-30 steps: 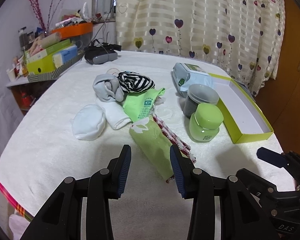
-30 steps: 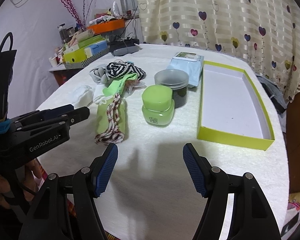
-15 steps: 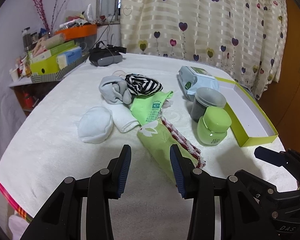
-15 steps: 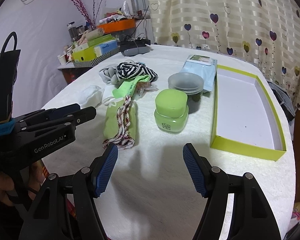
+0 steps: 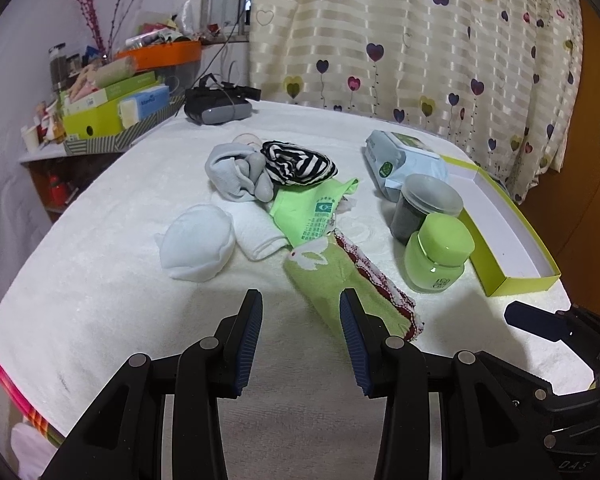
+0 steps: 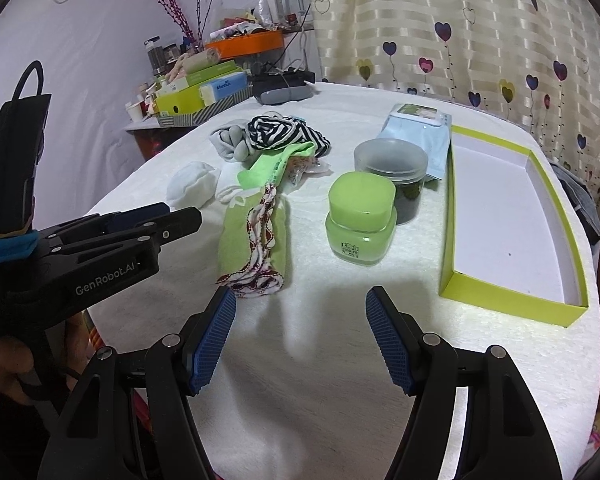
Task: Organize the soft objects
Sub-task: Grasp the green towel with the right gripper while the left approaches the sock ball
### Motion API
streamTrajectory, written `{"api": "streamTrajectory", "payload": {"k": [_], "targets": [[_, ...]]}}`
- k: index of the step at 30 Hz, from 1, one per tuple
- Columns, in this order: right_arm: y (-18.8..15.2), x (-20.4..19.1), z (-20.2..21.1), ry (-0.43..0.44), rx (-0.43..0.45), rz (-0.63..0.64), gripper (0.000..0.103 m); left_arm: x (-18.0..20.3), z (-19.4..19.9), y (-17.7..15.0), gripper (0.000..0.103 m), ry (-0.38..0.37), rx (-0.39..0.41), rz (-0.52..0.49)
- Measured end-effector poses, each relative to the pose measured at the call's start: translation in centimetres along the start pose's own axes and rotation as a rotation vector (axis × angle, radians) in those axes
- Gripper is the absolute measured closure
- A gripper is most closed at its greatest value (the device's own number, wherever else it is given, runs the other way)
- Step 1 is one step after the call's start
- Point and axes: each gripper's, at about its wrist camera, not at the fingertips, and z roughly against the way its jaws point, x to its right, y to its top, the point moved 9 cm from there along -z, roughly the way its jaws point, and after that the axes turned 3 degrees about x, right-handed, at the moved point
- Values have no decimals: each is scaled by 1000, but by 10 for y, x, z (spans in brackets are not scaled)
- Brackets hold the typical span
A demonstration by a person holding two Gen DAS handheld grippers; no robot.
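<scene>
A heap of soft things lies mid-table: a green sock with red-and-white trim point(image 5: 328, 280) point(image 6: 256, 236), a balled white sock point(image 5: 198, 242) point(image 6: 192, 182), a grey sock point(image 5: 236, 176), a striped cloth point(image 5: 300, 162) and a printed bright green cloth point(image 5: 312, 210). My left gripper point(image 5: 300, 312) hovers open just short of the green sock's near end, with nothing between its pads. My right gripper point(image 6: 300, 312) stands wide open over bare tablecloth, in front of the green jar point(image 6: 360, 216). In the right wrist view the left gripper point(image 6: 156, 216) shows at the left.
A dark jar with a frosted lid point(image 5: 426, 204) and a wipes pack point(image 5: 400, 160) stand behind the green jar point(image 5: 438, 254). A shallow yellow-green box point(image 6: 512, 304) lies at the right. A cluttered side shelf point(image 5: 100, 120) and a black device point(image 5: 216, 108) are at the far left.
Both views have drifted a little, so the objects sit slightly further right in frame. Nothing on the table has moved and both grippers have stayed open.
</scene>
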Motion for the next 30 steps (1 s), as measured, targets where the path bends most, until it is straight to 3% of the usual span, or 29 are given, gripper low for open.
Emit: {"api": "streamTrajectory", "payload": {"k": [20,30], "targets": [[13,-17,-27,69,-36,-11,35,-31,-4,-1,64,-46,-3,69],[20,-27,-60,78,-68,-9,35,-59,-11,5,63,-22,1,111]]}}
